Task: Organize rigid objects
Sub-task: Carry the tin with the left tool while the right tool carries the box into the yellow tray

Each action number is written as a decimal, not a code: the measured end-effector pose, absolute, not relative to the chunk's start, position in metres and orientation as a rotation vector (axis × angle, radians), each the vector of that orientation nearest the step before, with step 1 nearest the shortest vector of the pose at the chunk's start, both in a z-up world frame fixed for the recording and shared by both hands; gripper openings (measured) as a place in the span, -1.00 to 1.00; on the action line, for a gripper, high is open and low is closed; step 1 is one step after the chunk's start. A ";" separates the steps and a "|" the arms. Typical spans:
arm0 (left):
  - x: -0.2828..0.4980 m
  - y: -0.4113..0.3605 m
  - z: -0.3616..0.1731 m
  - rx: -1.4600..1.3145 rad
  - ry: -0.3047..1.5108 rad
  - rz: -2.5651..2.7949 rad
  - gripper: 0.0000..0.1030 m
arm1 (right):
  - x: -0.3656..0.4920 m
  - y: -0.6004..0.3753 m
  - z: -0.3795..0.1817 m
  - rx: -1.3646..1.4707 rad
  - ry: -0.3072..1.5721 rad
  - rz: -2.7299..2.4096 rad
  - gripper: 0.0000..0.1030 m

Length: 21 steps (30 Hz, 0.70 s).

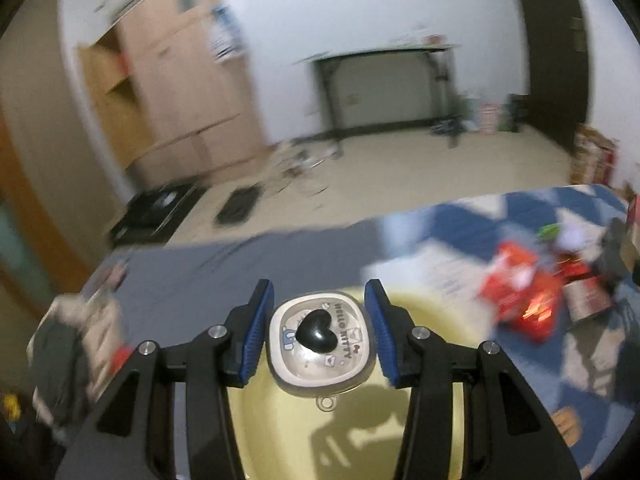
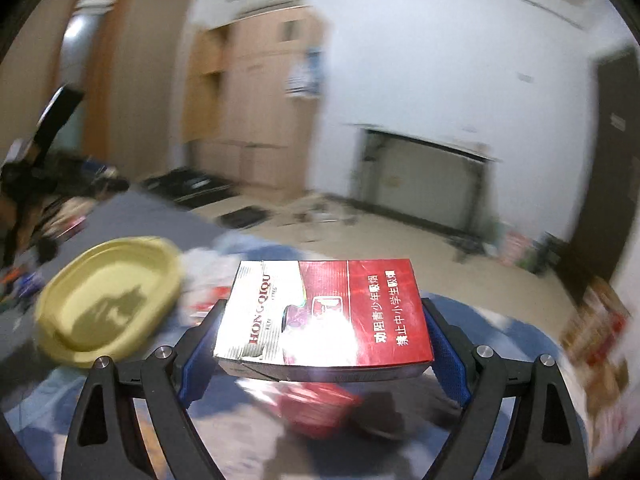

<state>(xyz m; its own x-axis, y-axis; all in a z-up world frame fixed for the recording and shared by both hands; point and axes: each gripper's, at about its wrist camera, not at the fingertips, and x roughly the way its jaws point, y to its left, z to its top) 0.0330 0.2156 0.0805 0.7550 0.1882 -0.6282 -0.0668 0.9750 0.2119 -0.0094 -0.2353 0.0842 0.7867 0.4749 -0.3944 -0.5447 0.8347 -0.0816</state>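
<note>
You pinched a charm case (image 1: pixel 322 342) in the left gripper (image 1: pixel 320 338) over the yellow tray (image 1: pixel 420 308), ready to drop it, while your right gripper (image 2: pixel 320 344) clamped a cigarette pack (image 2: pixel 324 312).

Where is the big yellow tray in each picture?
Left wrist: the yellow tray fills the bottom middle, under the left claw and its Hello Kitty case.
Right wrist: the tray sits at the left, beside the right claw gripping a red box.
Shared landmark: the wooden wardrobe.

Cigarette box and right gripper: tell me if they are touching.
Touching. The right wrist view shows the red-and-white cigarette box clamped crosswise in the right gripper, both blue pads pressed against its ends.
</note>
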 end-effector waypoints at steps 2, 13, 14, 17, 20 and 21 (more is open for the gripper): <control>0.026 0.238 0.061 0.173 0.768 0.148 -0.05 | -0.007 -0.189 0.085 -0.227 0.396 0.687 0.74; 0.066 0.249 -0.039 0.096 1.032 0.044 -0.05 | -0.001 -0.019 0.017 -0.446 0.608 1.056 0.74; 0.070 0.249 -0.041 0.095 1.035 0.038 -0.05 | -0.001 -0.013 0.012 -0.472 0.618 1.064 0.74; 0.077 0.253 -0.047 0.066 1.047 0.037 -0.05 | -0.006 0.002 0.000 -0.542 0.642 1.075 0.73; 0.081 0.258 -0.055 0.032 1.061 0.043 -0.05 | -0.008 0.020 -0.006 -0.581 0.639 1.057 0.74; 0.082 0.257 -0.058 0.030 1.071 0.038 -0.05 | -0.010 0.021 -0.009 -0.597 0.628 1.052 0.74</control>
